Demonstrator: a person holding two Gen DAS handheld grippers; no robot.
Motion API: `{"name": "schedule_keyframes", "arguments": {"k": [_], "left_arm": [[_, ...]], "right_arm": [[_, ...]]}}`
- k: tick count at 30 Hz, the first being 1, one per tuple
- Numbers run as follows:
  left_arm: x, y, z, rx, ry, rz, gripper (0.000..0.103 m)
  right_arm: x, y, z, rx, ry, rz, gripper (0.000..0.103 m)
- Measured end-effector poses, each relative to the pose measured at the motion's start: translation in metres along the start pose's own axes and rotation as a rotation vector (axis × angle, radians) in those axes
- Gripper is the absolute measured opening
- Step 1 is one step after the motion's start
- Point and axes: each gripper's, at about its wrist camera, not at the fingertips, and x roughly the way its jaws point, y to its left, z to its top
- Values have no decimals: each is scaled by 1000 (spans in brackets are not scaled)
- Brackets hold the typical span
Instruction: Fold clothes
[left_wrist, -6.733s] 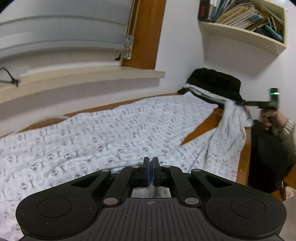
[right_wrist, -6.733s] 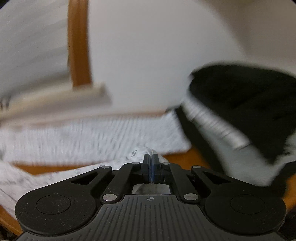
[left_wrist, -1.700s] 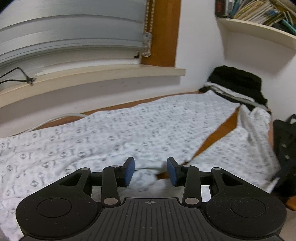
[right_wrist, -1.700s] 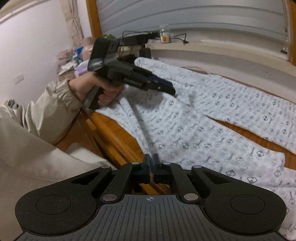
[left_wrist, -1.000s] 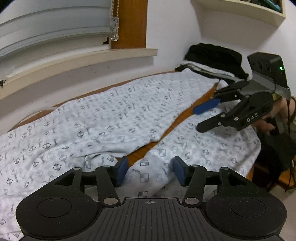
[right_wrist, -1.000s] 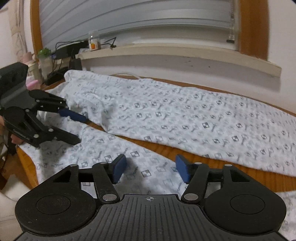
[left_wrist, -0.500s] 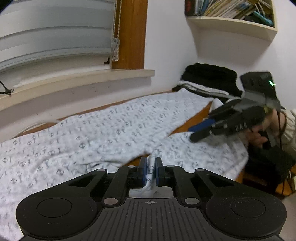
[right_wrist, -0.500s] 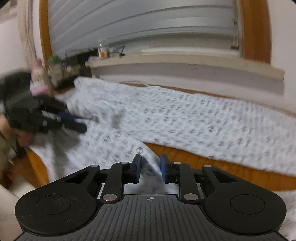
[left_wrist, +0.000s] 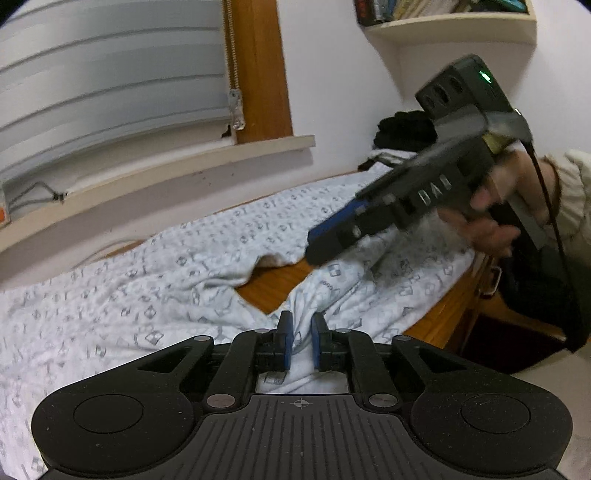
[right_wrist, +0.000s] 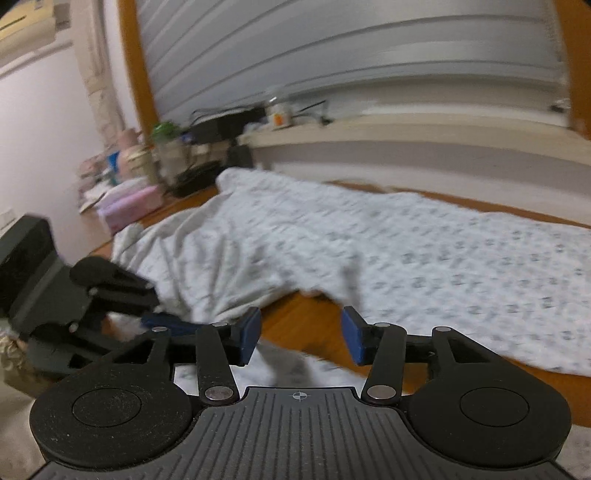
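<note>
Left gripper (left_wrist: 302, 334), apart a second ago, now clamped on trousers (left_wrist: 155, 288); right gripper (right_wrist: 301, 338) opening, nothing held; fold barely begun

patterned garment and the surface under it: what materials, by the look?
Patterned garment: soft woven or knit fabric, probably cotton; matte, it creases and bunches where the left gripper pinches it. Tabletop: wood or wood veneer, likely; orange-brown with a smooth, slightly glossy finish. Grain is too blurred to confirm.
</note>
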Motion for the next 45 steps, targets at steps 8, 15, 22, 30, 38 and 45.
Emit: {"name": "schedule_keyframes", "arguments": {"k": [8,15,22,30,38,45], "left_arm": [[-16,15,-3,-53,-9,16,30],[-19,38,-4,-100,-8,51,38],[-15,46,-12,-116,35,66,38],[-16,47,-15,-121,43,63,38],[-17,48,-9,-125,44,63,38],[-17,53,22,-91,-14,47,43]], "right_arm": [[-10,27,-16,-80,29,44,36],[-15,36,-22,-123,47,73,38],[0,22,-1,-27,28,57,39],[27,15,11,11,105,88,4],[-12,32,34,-131,-198,-53,4],[1,31,25,-171,-139,-66,4]]}}
